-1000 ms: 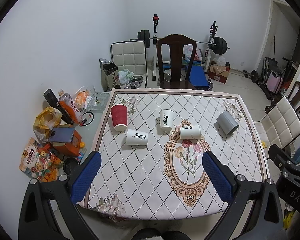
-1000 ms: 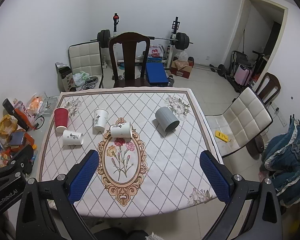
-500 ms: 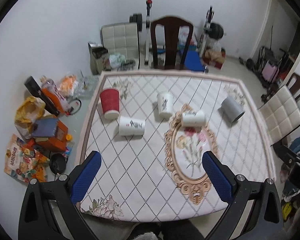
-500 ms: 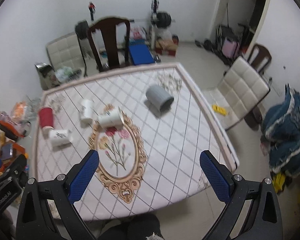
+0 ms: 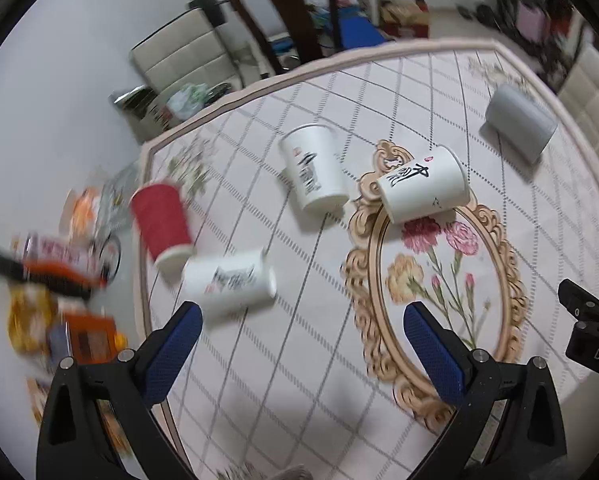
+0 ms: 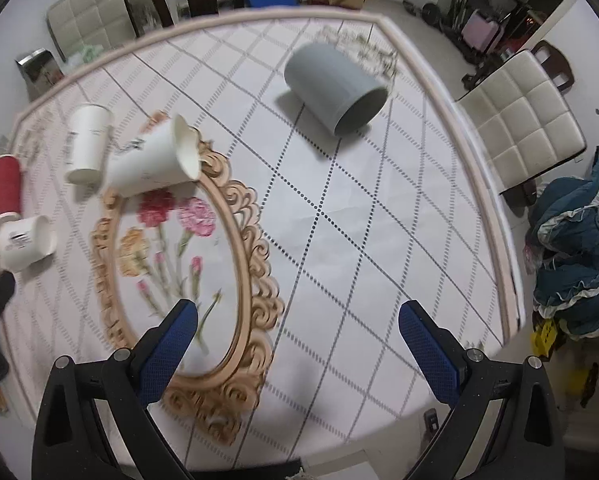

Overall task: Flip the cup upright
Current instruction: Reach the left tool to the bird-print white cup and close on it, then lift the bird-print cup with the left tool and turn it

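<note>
two wide-open claws, both holding nothing: left claw (image 5: 299, 332) and right claw (image 6: 297, 330), low in frame above a bench (image 6: 359, 248) with a diamond-patterned floral cloth. grey plastic cup (image 6: 333, 86) on its side, upper centre of the right view, mouth toward lower right. white printed paper cup (image 6: 153, 160) on its side at left, by a second white paper cup (image 6: 87, 142). red paper cup (image 5: 161, 226) mouth-down at left of the left view, touching a third white paper cup (image 5: 229, 282) lying sideways.

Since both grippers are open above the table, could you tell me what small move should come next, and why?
Probably lower the right gripper toward the grey cup, aligning its open jaws across the body. That cup lies on its side, mouth toward the camera, alone on the tablecloth, apart from the other cups. The left gripper is also open and holds nothing.
</note>
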`<state>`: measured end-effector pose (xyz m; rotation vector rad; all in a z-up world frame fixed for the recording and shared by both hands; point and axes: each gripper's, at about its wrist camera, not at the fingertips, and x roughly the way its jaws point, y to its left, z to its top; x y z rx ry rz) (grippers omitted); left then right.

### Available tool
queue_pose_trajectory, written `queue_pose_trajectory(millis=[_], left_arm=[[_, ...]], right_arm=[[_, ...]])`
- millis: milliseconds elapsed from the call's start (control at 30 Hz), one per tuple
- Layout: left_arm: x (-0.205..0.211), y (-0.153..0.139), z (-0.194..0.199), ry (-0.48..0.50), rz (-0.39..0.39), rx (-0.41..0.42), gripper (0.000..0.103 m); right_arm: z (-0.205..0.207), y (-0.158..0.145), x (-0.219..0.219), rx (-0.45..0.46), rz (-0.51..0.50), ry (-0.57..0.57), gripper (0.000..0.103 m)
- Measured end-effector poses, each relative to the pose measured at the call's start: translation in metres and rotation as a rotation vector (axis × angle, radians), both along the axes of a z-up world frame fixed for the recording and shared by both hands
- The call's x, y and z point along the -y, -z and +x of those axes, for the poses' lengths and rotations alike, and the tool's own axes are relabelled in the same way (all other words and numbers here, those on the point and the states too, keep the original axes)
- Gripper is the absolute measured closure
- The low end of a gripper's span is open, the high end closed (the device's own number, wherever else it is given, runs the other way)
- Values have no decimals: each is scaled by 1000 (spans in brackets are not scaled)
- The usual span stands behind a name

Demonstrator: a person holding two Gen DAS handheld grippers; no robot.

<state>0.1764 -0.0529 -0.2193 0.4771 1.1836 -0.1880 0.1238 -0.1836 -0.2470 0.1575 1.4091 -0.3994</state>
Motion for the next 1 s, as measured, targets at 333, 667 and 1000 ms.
queue_pose_trajectory(millis=[333,667,1000], left_arm=[[88,57,36,413,210,-5,11],[129,79,41,655,274,-18,31],[150,84,40,671,254,-3,54]], right_arm=[[27,73,74,-133,7,105,1],[29,96,115,-178,3,165,1],[35,98,123,-178,5,157,1]])
